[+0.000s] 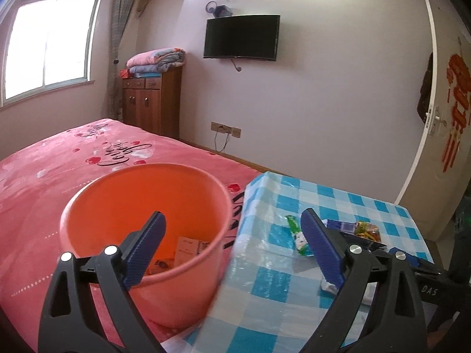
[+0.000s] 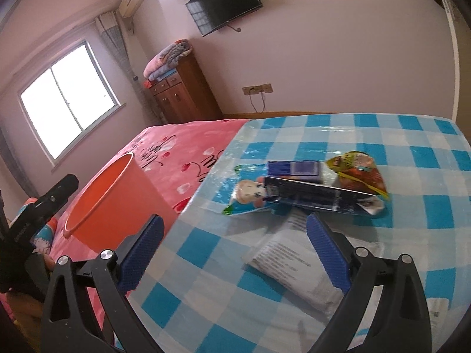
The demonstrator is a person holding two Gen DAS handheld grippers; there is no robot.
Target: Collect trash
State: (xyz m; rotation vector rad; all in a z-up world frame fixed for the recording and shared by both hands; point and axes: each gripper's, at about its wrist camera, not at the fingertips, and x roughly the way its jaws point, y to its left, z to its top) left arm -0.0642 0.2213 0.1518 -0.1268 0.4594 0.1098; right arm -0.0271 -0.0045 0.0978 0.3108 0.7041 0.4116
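Note:
An orange bucket (image 1: 164, 206) stands on the pink bed beside the table, with a white box (image 1: 188, 247) and small bits inside; it also shows in the right wrist view (image 2: 117, 203). My left gripper (image 1: 232, 229) is open and empty, its left finger over the bucket's mouth. On the blue checked table (image 2: 382, 135) lie a green-white wrapper (image 1: 298, 234), a cartoon-print wrapper (image 2: 250, 194), a dark long box (image 2: 318, 198), a blue box (image 2: 294, 169), a red-green snack bag (image 2: 357, 172) and a white paper packet (image 2: 294, 261). My right gripper (image 2: 235, 229) is open and empty just above the white packet.
The pink bedspread (image 1: 59, 176) lies left of the table. A wooden cabinet (image 1: 150, 103) with folded blankets stands at the far wall, under a wall TV (image 1: 241, 36). A white door (image 1: 441, 117) is at the right. The left gripper's body (image 2: 35, 209) shows at the right wrist view's left edge.

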